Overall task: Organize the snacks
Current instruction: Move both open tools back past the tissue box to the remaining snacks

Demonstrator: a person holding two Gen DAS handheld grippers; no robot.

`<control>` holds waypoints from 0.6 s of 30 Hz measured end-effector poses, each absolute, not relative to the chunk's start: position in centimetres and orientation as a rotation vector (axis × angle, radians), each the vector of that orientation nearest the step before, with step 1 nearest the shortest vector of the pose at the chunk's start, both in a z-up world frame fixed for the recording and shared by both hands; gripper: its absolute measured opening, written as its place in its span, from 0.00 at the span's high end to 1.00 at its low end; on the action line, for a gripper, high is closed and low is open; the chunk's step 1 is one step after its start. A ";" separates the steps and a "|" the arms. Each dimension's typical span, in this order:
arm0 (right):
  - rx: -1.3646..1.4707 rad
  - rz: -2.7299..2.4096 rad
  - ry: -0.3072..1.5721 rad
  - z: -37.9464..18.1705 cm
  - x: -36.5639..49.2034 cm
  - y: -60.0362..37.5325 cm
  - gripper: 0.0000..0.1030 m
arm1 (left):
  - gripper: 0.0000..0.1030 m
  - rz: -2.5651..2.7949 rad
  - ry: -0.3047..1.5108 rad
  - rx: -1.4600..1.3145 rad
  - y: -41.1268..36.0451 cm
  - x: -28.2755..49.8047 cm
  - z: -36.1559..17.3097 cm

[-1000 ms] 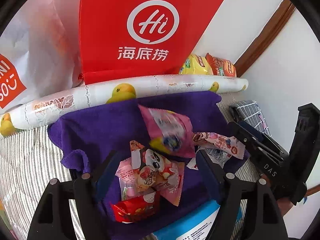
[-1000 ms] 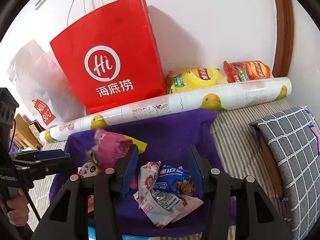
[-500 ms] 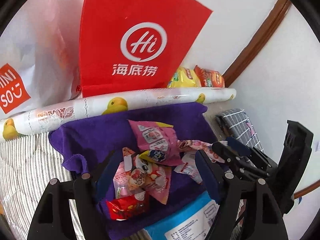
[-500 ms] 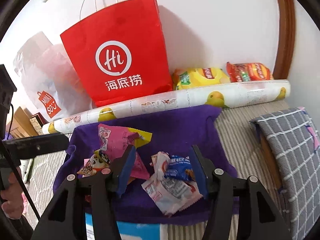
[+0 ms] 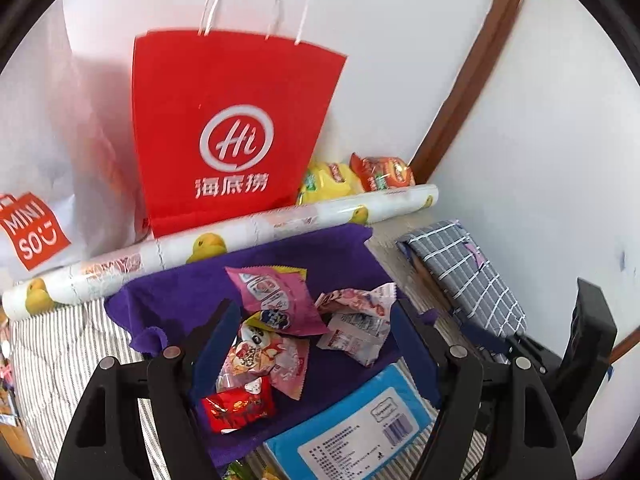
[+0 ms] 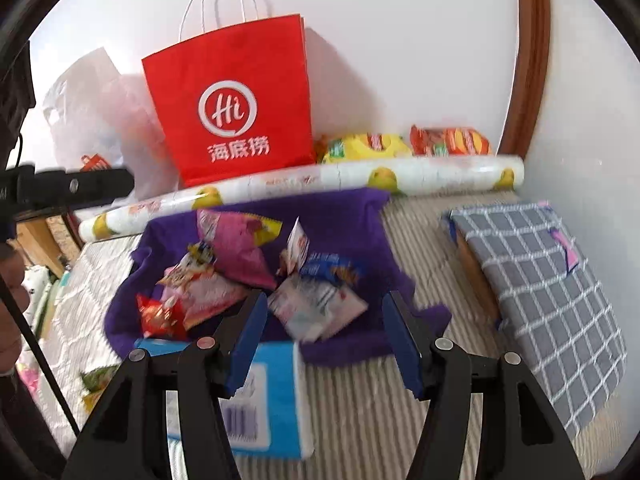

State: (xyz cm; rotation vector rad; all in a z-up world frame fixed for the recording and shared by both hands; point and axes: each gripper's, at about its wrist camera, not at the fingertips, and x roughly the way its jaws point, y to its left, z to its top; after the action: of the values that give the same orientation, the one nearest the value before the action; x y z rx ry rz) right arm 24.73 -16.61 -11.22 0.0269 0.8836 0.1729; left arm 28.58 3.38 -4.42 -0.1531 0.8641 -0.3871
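Several snack packets lie in a heap on a purple cloth (image 5: 188, 292) (image 6: 344, 216): a pink packet (image 5: 272, 292) (image 6: 236, 248), a panda packet (image 5: 268, 356), a small red packet (image 5: 238, 406) (image 6: 160, 316), and a white and blue packet (image 5: 356, 332) (image 6: 320, 292). My left gripper (image 5: 316, 356) is open and empty, held back above the heap. My right gripper (image 6: 324, 344) is open and empty, in front of the cloth's near edge. A red paper bag (image 5: 228, 128) (image 6: 236, 100) stands behind against the wall.
A blue tissue pack (image 5: 356, 428) (image 6: 264, 396) lies at the cloth's near edge. A duck-print roll (image 5: 224, 240) (image 6: 360, 176) lies behind the cloth, with yellow (image 6: 364, 146) and orange chip bags (image 6: 452, 140) behind it. A checked cushion (image 6: 540, 280) lies right, a white plastic bag (image 5: 44, 160) left.
Both grippers have pulled back and up from the heap, so more of the bag, cloth and tissue pack shows. The pink packet has settled flat on the pile.
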 end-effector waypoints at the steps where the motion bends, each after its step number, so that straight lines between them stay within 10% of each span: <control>1: 0.042 0.173 0.885 -11.1 24.2 -16.8 0.42 | 0.27 -0.391 0.860 -0.158 3.2 28.3 -4.2; 18: 0.053 0.120 0.865 -9.1 16.9 -19.5 0.42 | 0.27 -0.383 0.797 -0.172 2.2 20.5 -1.1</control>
State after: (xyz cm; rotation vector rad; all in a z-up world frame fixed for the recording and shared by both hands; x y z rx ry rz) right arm 16.89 -19.55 -9.12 0.0530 0.8652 0.1202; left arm 20.50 2.24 -1.07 -0.1724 0.7966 -0.3826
